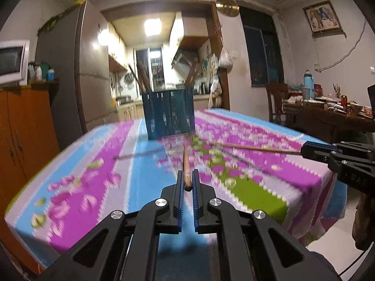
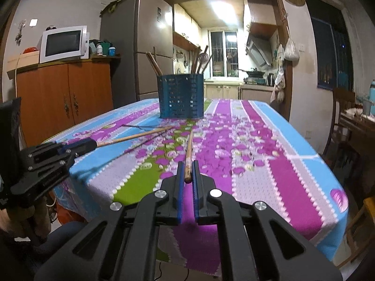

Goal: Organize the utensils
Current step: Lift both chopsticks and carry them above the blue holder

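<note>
Left wrist view: the left gripper [image 1: 187, 182] is nearly closed, and one wooden chopstick [image 1: 185, 164] is clamped between its blue pads by the thick end. The long axis of the stick runs straight fwd, along the fingers, and its tip is aimed at the blue utensil holder [image 1: 169, 113], which stands upright on the table [image 1: 77, 187] ahead, well apart from the gripper. Several chopsticks are already seen upright in the holder. At the right edge the right gripper [image 1: 304, 151] is seen w/ a second chopstick [image 1: 253, 148], pointed inward across the cloth. The table part of this view is blurred, so fine detail can't be told. Right wrist view: the right gripper [image 2: 187, 175] is also closed down on a chopstick [image 2: 189, 149], held by the butt end, long axis fwd and a bit up, tip toward the holder [image 2: 180, 96]. The left gripper [image 2: 79, 147] is seen at the left w/ its stick [image 2: 133, 135] directed to the table centre. Both sticks look thin, pale brown wood, darker at the held end. Neither gripper is judged clearly nearer to the holder. For the coming move each stick probably must be tilted tip-down over the holder's open top.
</note>
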The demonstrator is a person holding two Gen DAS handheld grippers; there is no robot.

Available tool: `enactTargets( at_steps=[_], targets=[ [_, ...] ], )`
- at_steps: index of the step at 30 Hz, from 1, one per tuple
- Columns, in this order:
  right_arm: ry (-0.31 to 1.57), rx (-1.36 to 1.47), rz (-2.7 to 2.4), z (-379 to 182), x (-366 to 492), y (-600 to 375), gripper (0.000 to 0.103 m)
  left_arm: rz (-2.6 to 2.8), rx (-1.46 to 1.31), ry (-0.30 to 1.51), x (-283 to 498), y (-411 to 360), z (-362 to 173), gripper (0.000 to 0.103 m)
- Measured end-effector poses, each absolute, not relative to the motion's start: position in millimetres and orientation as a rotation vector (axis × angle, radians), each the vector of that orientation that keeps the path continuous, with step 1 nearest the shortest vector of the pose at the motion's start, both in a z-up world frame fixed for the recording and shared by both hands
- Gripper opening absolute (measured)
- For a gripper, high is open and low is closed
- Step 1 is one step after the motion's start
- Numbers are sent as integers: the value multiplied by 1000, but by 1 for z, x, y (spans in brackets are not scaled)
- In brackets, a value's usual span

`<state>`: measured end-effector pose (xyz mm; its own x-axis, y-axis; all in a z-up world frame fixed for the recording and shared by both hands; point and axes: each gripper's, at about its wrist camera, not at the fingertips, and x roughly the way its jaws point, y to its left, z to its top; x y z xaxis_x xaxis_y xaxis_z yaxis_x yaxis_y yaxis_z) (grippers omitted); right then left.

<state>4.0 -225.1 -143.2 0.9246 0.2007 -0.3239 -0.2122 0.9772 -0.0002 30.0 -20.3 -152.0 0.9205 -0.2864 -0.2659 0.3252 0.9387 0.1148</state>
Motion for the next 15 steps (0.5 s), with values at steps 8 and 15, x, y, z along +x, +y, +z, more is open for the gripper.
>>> enactTargets(
  at_steps=[8, 15],
  targets=[
    [242, -95, 219, -98, 13, -224, 5, -320, 172, 111, 33, -28, -108, 8],
    [196, -120, 246, -58, 33, -226, 5, -318, 164, 43, 55, -34, -75, 8]
  ],
)
